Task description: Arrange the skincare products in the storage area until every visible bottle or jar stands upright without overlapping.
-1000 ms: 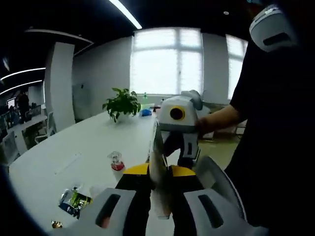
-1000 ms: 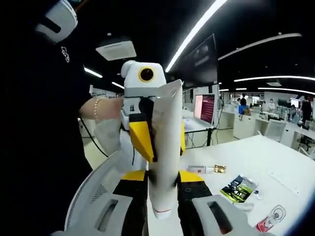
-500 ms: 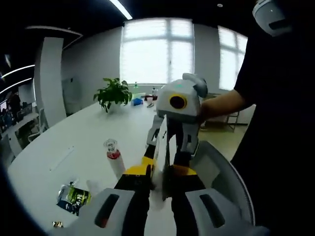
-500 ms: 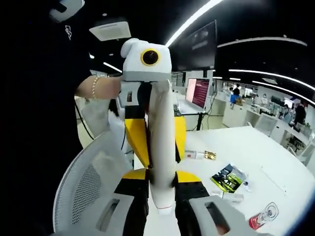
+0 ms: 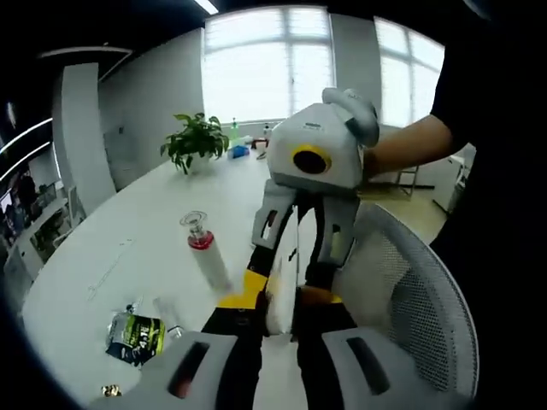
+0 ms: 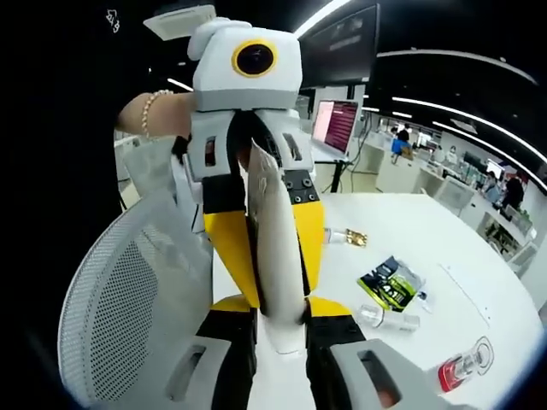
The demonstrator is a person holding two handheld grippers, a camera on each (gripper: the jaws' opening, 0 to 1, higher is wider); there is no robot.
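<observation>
So right now I've got the white tube (image 6: 278,248) pinched from both ends, held up in the air over the mesh chair (image 6: 120,299), not on the desk (image 6: 402,248) at all. My right gripper (image 6: 280,318) has its fingers clenched on the cap end, and the tube's long axis runs straight away from those fingers, up toward my left gripper (image 6: 269,184), whose yellow fingers close in on either side of the tube's flat crimped end.

In the left gripper view it's the same thing mirrored: my left gripper (image 5: 278,312) is clamped on the tube (image 5: 282,286), and my right gripper (image 5: 299,256) comes at it from the far side. The two are nose to nose with the tube bridging them, so neither one is really nearer to it.

The thing that matters for the next bit, I reckon: the desk is off to the side of where I'm holding this. In the right gripper view it lies to the right and farther out. So the tube has to travel over there and go cap-down to stand.

Also waiting on the desk: a red-capped bottle (image 5: 202,252), which looks upright, a green sachet (image 5: 137,331) lying flat, and a small clear bottle (image 6: 389,319) on its side.
</observation>
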